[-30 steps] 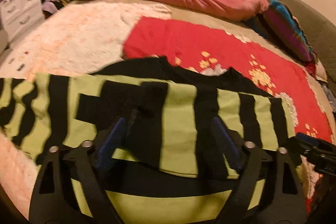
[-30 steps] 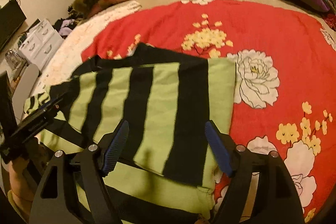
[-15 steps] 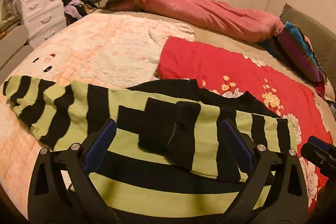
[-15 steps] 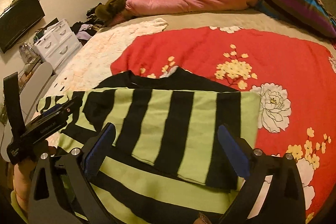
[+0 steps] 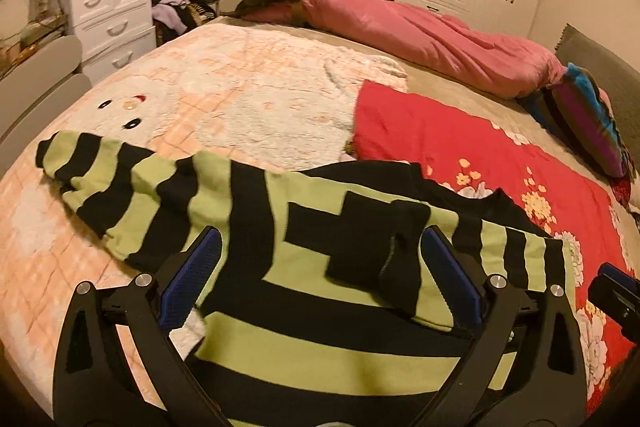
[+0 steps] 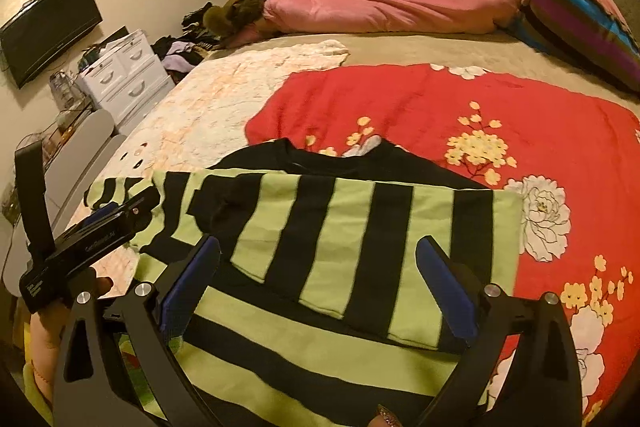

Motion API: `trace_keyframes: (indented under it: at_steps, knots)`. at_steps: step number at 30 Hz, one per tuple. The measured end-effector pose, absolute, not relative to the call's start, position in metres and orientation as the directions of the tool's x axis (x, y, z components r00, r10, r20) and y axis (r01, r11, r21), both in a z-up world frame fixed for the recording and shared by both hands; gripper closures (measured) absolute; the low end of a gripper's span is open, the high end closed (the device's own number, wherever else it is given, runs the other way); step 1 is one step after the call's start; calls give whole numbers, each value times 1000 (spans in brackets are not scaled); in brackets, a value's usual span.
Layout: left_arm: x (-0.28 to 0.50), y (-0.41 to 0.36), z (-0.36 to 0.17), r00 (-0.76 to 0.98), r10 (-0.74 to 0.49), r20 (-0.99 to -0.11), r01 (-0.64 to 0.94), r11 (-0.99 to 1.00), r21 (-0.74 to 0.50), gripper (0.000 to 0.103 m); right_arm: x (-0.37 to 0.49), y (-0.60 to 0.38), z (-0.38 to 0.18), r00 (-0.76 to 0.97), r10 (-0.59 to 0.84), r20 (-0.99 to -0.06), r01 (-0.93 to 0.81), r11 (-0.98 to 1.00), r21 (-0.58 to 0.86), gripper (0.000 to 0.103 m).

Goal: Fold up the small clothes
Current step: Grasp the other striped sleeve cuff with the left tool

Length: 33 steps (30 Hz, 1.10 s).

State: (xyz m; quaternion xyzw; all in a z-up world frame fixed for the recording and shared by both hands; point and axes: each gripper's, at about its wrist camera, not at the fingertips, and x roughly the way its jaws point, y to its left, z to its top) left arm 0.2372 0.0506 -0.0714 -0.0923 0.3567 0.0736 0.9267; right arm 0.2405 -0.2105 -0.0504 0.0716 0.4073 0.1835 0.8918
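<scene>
Left tongs [image 5: 318,269] wide, empty | right tongs [image 6: 318,281] wide, empty | both above striped sweater [image 6: 360,227]

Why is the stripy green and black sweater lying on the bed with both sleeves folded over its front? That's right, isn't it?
Not quite. Only one sleeve is folded over the front. In the left wrist view, the other sleeve of the sweater lies stretched out flat to the side across the pale blanket. The rest is right: it is green and black striped and lies on the bed.
</scene>
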Motion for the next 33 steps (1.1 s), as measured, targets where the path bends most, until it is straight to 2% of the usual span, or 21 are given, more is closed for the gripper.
trace_keyframes:
  at_steps: [12,18,22,27,33]
  knots:
    - [220,98,-54,725,121,-678,-257,961,-103,9,240,-176,-34,592,431,-681,-340,899,274,5]
    - [220,152,-58,707,114,-698,-301,942,-151,10,239,-158,-33,580,450,-679,-372,888,270,5]
    - [218,199,-77,667,164,-727,-385,911,-148,9,238,-149,-36,572,451,-685,-380,886,266,5]
    - [209,258,-95,644,166,-747,-499,831,-246,10,237,-133,-44,550,452,-702,-407,879,248,5]
    - [202,304,-109,650,150,-745,-565,750,-343,10,233,-90,-53,455,525,-720,-522,812,262,5]
